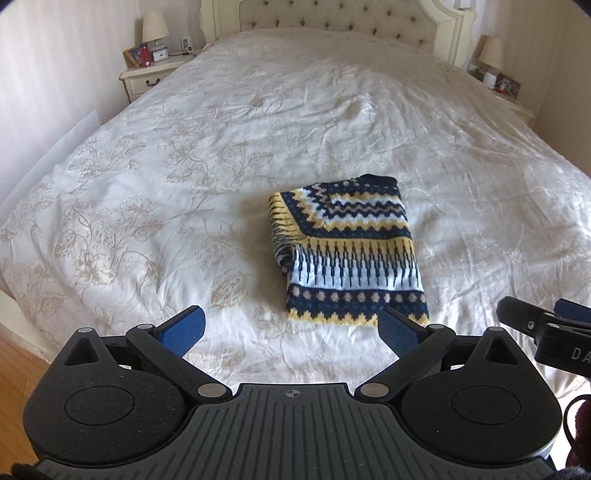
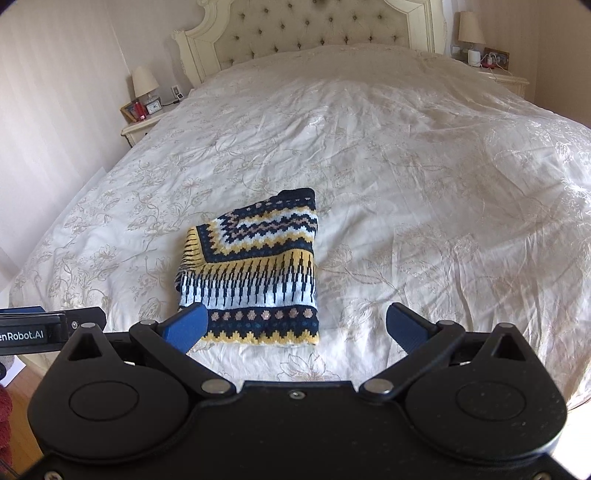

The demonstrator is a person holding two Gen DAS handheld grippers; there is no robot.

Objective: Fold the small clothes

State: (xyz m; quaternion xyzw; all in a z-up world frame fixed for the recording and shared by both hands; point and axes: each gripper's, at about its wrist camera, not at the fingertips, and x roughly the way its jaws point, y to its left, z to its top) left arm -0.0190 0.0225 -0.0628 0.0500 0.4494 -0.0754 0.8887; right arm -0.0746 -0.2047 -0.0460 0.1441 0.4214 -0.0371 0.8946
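Sweater point(image 1: 347, 254), knitted, one item: lies just ahead of both grippers on the near part of the bed point(image 1: 184, 155). Left gripper point(image 1: 291, 326): fingers spread, holding nothing; sweater ahead and to its right, hem behind the right finger. Right gripper point(image 2: 297, 326): fingers spread, holding nothing; sweater ahead and to its left. Neither is clearly nearer. Long axis runs away toward the headboard point(image 2: 317, 27). Appearance: folded into a compact rectangle, navy, yellow and white patterned bands, bulky fold along its left edge. Judged almost done.
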